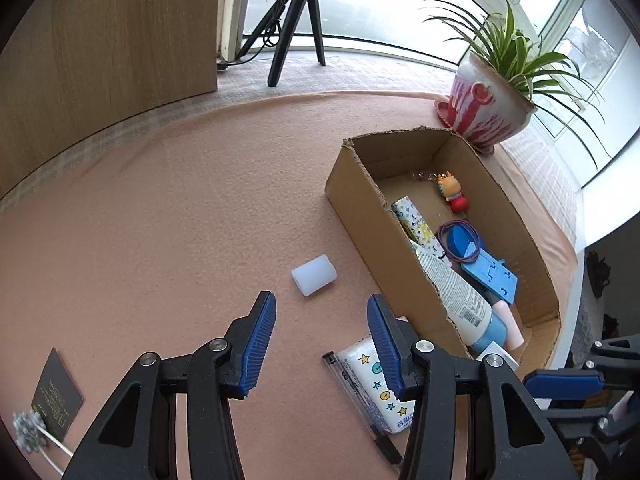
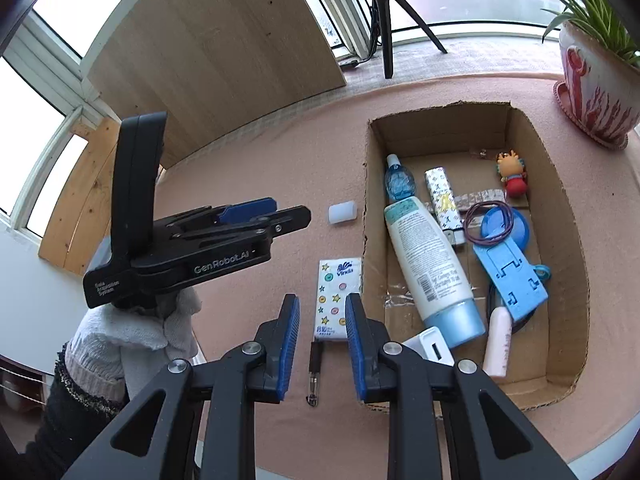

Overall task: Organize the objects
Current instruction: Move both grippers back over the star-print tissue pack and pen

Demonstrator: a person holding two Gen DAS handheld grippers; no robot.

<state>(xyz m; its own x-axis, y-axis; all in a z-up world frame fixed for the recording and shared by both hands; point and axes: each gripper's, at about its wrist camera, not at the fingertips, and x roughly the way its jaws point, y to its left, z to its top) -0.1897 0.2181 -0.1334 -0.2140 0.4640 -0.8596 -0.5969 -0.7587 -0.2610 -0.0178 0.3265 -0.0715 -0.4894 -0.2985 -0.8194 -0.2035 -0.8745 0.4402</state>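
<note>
Beside the box [image 2: 560, 216], already quite full, wait tissues [image 2: 336, 300], pen [image 2: 313, 372], white cap [image 2: 342, 213]; both my grippers [image 1: 322, 344] [image 2: 322, 344] gape empty.

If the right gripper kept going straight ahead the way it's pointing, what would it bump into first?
Probably the tissue pack. The right gripper is open and empty, and the pack lies on the pink cloth right between and ahead of its fingers, with a pen beside it. How high the gripper hangs above them is hard to tell.

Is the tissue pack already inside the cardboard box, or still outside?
Outside. The tissue pack lies on the pink cloth beside the cardboard box.
</note>
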